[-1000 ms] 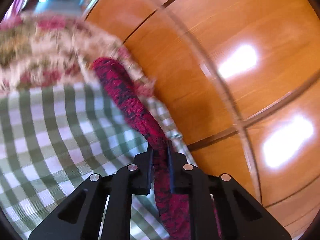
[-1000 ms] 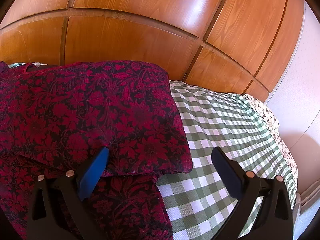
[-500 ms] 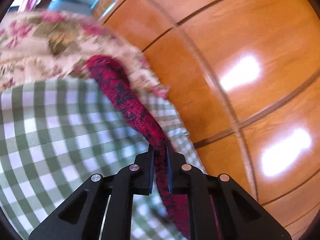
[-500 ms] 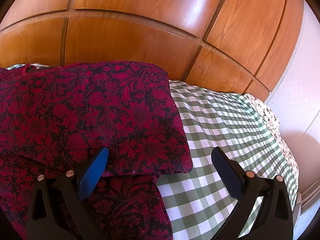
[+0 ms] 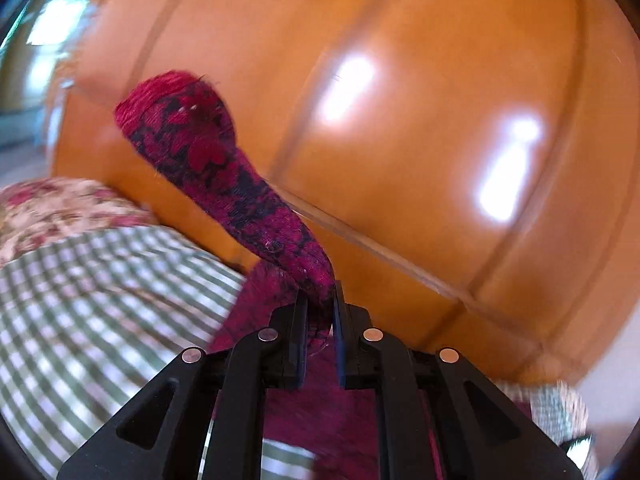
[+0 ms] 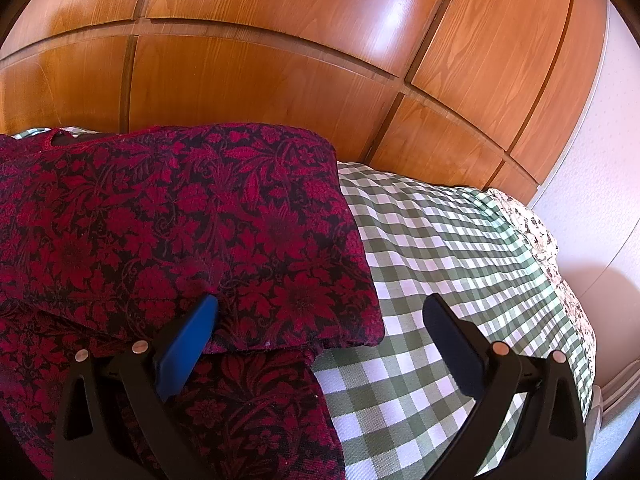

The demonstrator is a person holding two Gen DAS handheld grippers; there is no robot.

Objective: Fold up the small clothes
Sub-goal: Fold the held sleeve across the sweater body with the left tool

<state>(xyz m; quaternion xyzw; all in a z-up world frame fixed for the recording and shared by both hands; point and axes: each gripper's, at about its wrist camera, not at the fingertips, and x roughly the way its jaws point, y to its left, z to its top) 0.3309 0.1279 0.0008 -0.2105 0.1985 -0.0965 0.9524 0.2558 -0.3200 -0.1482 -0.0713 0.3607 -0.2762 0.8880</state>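
Observation:
A dark red garment with a black floral pattern (image 6: 172,240) lies partly folded on a green-and-white checked bedspread (image 6: 440,256). In the left wrist view my left gripper (image 5: 320,308) is shut on a strip of that red fabric (image 5: 224,164), which sticks up and away in front of the wooden headboard (image 5: 400,140). The view there is blurred by motion. My right gripper (image 6: 320,312) is open, hovering over the garment's right edge. Its blue-padded left finger (image 6: 188,344) rests over the fabric and its other finger (image 6: 452,340) is above the bedspread, holding nothing.
A glossy wooden panelled headboard (image 6: 280,48) runs behind the bed. A floral pillow or cover (image 5: 60,204) lies at the left in the left wrist view. A pale wall (image 6: 600,160) and a floral edge (image 6: 540,240) bound the bed on the right.
My left gripper has lifted and rolled with the red fabric strip, which now stands against the headboard instead of over the checked bedspread. The right gripper and the folded garment have stayed put.

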